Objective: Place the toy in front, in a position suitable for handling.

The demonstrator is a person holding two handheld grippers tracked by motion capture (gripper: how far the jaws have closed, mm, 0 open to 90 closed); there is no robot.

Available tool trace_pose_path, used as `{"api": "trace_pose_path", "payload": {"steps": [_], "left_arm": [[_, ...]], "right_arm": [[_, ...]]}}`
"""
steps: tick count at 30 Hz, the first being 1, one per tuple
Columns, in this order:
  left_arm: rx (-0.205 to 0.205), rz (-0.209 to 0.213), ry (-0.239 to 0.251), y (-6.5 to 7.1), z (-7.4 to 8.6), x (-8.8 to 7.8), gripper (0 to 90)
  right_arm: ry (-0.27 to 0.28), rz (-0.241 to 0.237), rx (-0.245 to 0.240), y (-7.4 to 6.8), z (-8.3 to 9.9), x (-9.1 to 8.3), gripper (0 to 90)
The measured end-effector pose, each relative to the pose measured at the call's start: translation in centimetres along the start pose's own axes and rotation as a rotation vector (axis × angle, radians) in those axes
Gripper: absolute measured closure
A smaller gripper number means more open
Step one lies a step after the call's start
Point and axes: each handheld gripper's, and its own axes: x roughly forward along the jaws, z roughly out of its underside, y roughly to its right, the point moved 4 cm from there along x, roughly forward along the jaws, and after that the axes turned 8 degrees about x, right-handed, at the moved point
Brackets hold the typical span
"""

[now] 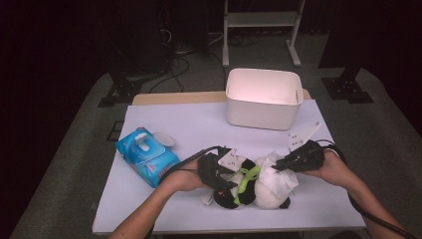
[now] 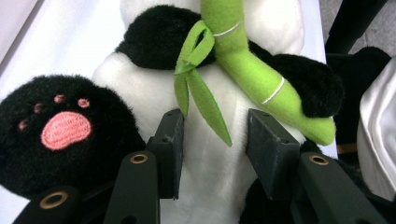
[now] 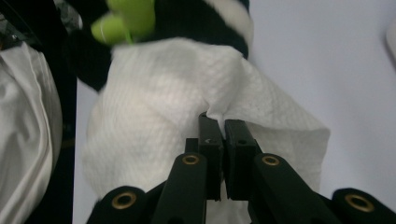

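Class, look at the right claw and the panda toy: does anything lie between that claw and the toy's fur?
Yes. A white wipe is pinched in the right claw and draped over the panda toy, so it separates them.

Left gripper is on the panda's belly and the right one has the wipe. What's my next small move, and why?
Probably drag the wipe across the panda's head. The right gripper is already shut on it, it lies draped there, and the left gripper steadies the belly.
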Motion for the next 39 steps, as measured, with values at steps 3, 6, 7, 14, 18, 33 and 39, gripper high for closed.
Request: {"api": "trace_pose_path", "payload": {"steps": [3, 6, 7, 14, 18, 33, 39], "left_arm": [[0.001, 0.001, -0.005, -0.1, -0.1, 0.0, 56.7], [-0.001, 0.005, -0.009, -0.2, -0.2, 0.1, 56.7], [0.004, 0.005, -0.017, -0.2, -0.2, 0.1, 56.6], [0.018, 0.006, -0.038, -0.1, -0.4, 0.1, 56.6], [0.022, 0.002, -0.041, 0.0, -0.4, 0.1, 56.6], [0.019, 0.009, -0.056, -0.1, -0.6, 0.2, 56.6], [0.019, 0.011, -0.066, -0.2, -0.7, 0.2, 56.6]], "right_arm": [[0.019, -0.005, 0.043, 0.4, 1.7, -0.3, 86.4], [0.018, 0.001, 0.069, 0.6, 2.8, -0.6, 86.3], [0.015, 0.003, 0.062, 0.7, 2.9, -0.7, 86.3], [0.012, -0.009, -0.014, -0.2, -0.1, -0.2, 86.4], [0.014, -0.028, -0.049, -0.5, -2.5, 0.7, 86.3], [0.033, 0.005, 0.041, 1.2, 1.2, 0.0, 86.4], [0.052, 0.015, 0.119, 1.7, 4.8, -0.4, 86.3]]}}
